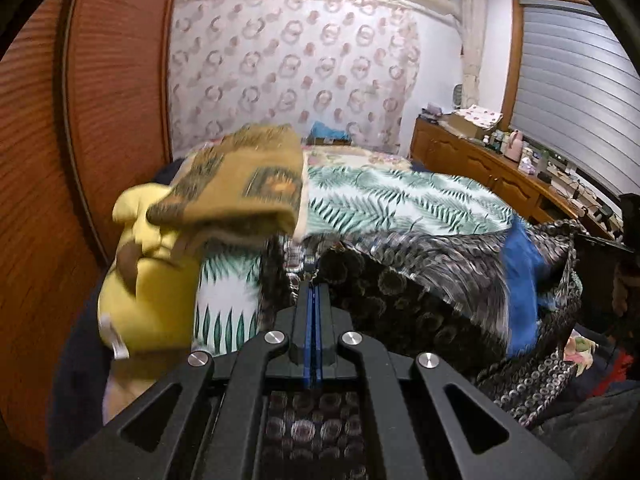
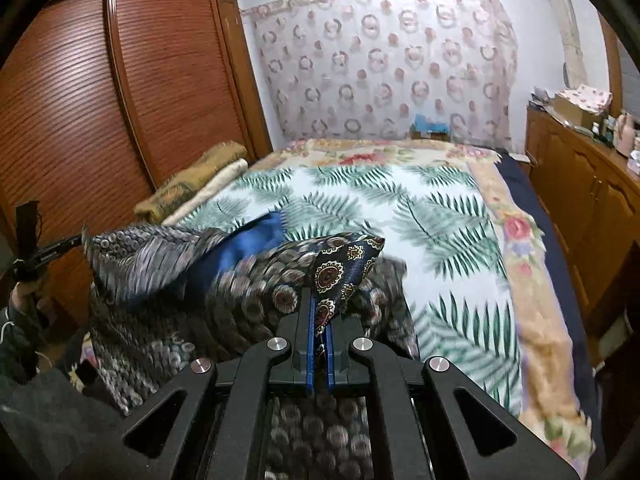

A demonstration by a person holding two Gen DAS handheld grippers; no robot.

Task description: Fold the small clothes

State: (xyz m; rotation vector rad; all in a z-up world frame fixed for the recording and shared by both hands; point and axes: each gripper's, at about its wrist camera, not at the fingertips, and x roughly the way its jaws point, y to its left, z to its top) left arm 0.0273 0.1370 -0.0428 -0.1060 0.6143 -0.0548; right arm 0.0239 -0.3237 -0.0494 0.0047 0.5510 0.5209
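Note:
A dark patterned garment [image 1: 420,280] with round grey motifs and a blue lining [image 1: 520,288] hangs stretched between both grippers above the bed. My left gripper [image 1: 313,284] is shut on one edge of it. My right gripper [image 2: 319,308] is shut on another edge, where a navy corner with medallion print [image 2: 344,268] sticks up from the jaws. In the right wrist view the garment [image 2: 168,280] sags to the left, blue lining [image 2: 248,244] showing, towards the other gripper [image 2: 36,256] at the far left.
The bed carries a fern-print cover [image 2: 400,208]. A folded mustard cloth [image 1: 240,184] and a yellow item [image 1: 148,280] lie near the wooden wardrobe [image 2: 100,100]. A cluttered wooden sideboard [image 1: 500,172] runs along the right wall.

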